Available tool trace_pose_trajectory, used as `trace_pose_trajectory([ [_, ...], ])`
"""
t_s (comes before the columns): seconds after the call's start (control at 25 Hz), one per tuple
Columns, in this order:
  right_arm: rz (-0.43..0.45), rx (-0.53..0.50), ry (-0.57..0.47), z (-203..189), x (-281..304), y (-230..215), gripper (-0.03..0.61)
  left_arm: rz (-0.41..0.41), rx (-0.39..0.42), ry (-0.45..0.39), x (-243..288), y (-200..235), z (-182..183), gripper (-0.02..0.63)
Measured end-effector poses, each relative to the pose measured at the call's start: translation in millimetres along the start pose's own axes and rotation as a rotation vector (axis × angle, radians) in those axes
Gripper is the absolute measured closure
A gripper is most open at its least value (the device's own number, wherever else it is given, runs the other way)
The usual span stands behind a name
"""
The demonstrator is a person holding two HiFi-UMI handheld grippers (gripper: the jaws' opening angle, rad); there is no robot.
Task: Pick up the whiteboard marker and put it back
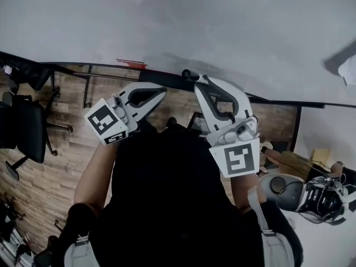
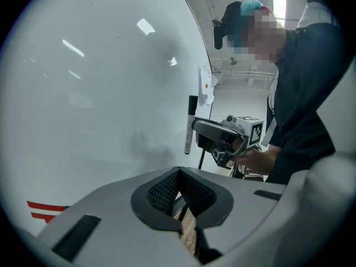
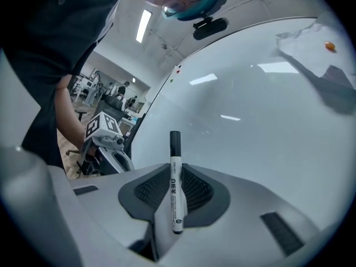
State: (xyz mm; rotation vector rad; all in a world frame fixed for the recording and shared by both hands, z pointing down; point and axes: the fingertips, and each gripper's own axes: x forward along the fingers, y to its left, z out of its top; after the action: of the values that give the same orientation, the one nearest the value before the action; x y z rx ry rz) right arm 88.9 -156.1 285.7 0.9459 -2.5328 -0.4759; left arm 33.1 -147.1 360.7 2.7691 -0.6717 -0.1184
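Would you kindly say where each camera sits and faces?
Head view: on the head, steeply down at black-clad torso, left gripper, right gripper, white whiteboard.
Left gripper view: along its jaws toward the whiteboard; the right hand shows.
Right gripper view: along jaws shut on the white, black-capped marker; forearm shows.
Both gripper views share the marker.

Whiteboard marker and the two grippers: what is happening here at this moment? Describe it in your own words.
A person faces a whiteboard, holding two grippers. The right gripper is shut on the whiteboard marker, its black end pointing out past the jaws. The left gripper is shut on nothing, held alongside. The marker is not yet put back.
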Motion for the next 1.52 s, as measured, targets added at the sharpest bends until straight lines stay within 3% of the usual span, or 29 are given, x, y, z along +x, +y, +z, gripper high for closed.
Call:
trace_pose_trajectory([
  [0.2,-0.038,0.047,-0.117,24,-24,-8,0.505,-0.01,0.047,-0.014,0,-10,14,0.603],
  [0.4,-0.05,0.212,-0.256,39,-48,-22,0.505,-0.014,0.092,-0.027,4,-19,23,0.603],
  [0.56,-0.049,0.269,-0.318,32,-71,-35,0.505,-0.013,0.129,-0.035,5,-31,31,0.603],
  [0.72,-0.054,0.342,-0.334,14,-83,-44,0.505,-0.014,0.167,-0.04,0,-39,38,0.603],
  [0.96,0.033,0.465,-0.359,-20,-84,-36,0.505,-0.01,0.198,-0.043,-3,-40,43,0.603],
  [1.52,0.126,0.484,-0.38,-30,-81,-9,0.506,-0.087,0.194,-0.066,-1,-59,38,0.603],
])
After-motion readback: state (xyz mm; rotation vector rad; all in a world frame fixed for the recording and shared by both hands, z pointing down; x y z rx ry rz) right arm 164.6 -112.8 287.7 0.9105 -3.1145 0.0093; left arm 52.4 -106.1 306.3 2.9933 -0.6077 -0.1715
